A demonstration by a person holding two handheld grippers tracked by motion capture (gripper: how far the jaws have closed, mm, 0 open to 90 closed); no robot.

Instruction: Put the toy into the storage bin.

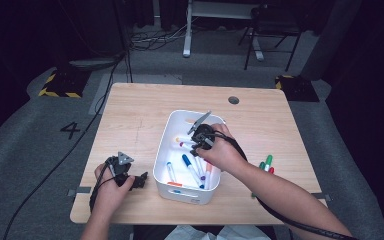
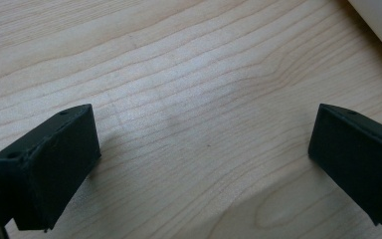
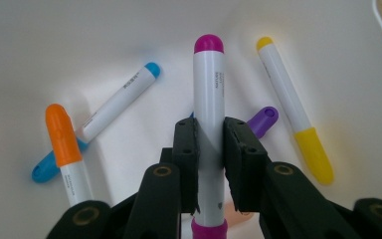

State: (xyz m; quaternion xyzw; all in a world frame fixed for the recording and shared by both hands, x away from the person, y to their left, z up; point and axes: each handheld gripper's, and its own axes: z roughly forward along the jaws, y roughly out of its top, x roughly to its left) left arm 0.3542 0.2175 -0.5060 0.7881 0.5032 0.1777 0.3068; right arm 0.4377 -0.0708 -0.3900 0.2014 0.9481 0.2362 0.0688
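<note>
While the right gripper (image 3: 210,164) hangs inside the white rectangular plastic bin (image 1: 166,137), its two black jaws are clenched on the white barrel of a magenta-capped marker (image 3: 208,89), which stands upright between the pads with a magenta band at its lower end. The right gripper view lets four other markers be counted on the smooth white floor of the bin: a yellow-capped marker (image 3: 291,107) lying to the right, a purple-capped marker (image 3: 262,120) partly hidden behind the jaws, a light-blue-capped marker (image 3: 122,99) lying aslant at the left, and an orange-capped marker (image 3: 67,149) lying over the blue one's near end. All are slim round cylinders with glossy white barrels and rounded coloured caps. From the high view the bin (image 1: 166,137) sits near the middle of the pale wood-grain table (image 1: 130,110), and several markers show in it, though the picture is too coarse there for a sure count. Outside the bin, on the table's right side, lie loose markers (image 1: 266,164) in green and red, perhaps three, partly hidden by the forearm. The left gripper (image 1: 129,177) rests low over the bare wood just left of the bin, near the table's near edge, its two blocky matte-black jaws spread wide with nothing between them.
</note>
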